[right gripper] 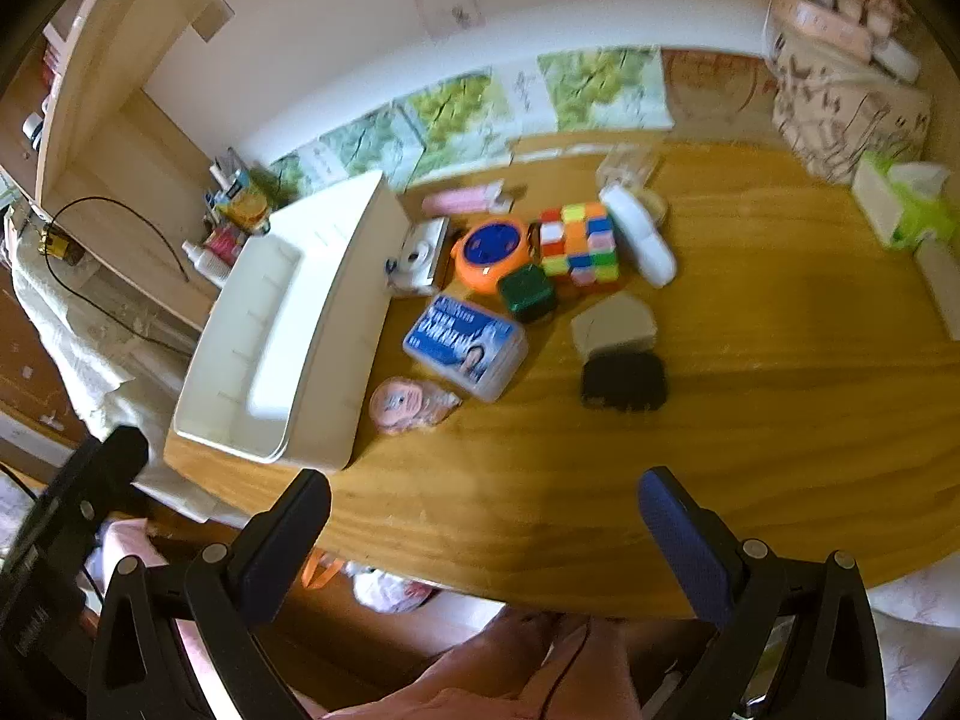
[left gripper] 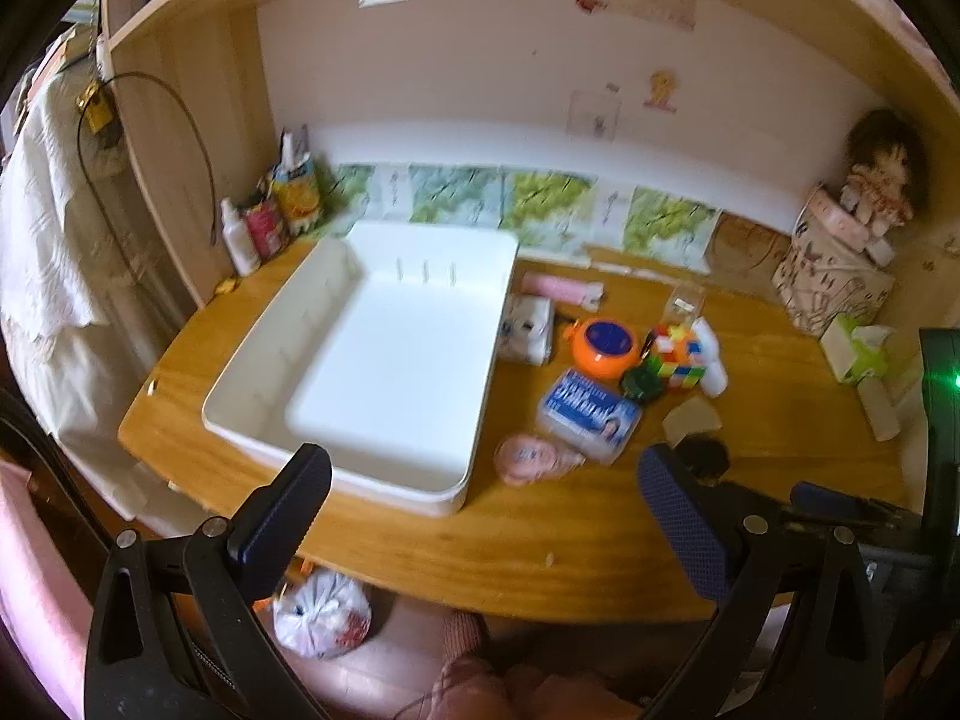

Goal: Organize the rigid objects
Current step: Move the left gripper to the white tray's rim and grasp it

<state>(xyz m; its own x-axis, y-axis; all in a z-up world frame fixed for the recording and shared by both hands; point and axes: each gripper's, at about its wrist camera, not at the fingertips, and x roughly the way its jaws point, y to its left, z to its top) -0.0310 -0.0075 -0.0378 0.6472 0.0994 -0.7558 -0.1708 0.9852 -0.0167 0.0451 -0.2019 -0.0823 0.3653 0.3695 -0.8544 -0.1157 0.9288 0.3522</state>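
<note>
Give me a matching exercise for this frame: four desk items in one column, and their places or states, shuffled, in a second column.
Items:
1. white bin
2. Rubik's cube
3. blue-labelled plastic box
4. tissue box

Places or states:
A. far right of the desk, a tissue sticking out
B. left part of the desk, nothing inside
C. between the orange round toy and a white oblong case
D. just right of the bin, beside a pink figure

Pairs: 1-B, 2-C, 3-D, 4-A

The wooden desk [right gripper: 750, 420] carries a white bin [left gripper: 372, 360], a colour cube [right gripper: 579, 246], a blue-labelled box [right gripper: 465, 345] and a tissue box [right gripper: 894, 204].
</note>
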